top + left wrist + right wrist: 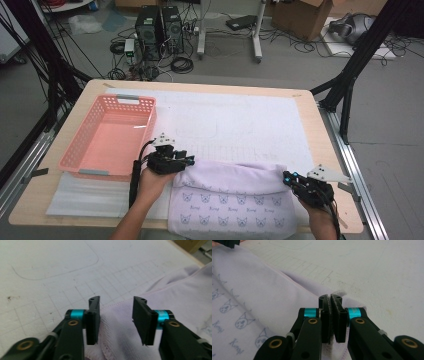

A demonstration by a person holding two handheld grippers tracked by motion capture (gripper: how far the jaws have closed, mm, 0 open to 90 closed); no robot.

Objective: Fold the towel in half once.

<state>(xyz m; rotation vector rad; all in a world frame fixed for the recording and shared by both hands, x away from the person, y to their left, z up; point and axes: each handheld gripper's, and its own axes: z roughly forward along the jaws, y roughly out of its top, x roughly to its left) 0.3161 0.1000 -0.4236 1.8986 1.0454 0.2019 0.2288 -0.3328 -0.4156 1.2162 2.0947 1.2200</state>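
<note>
Clearly a limp, light cloth: the lilac cat-print towel lies folded at the table's near edge, beside the pink basket.

Its right gripper is clamped on the towel's hemmed far-right corner; the left gripper stands with jaws apart over the far-left corner, pads not pressing the cloth. Soft terry like this will likely sag and drag, so stitched hems and corners look the surest places to pinch.
</note>
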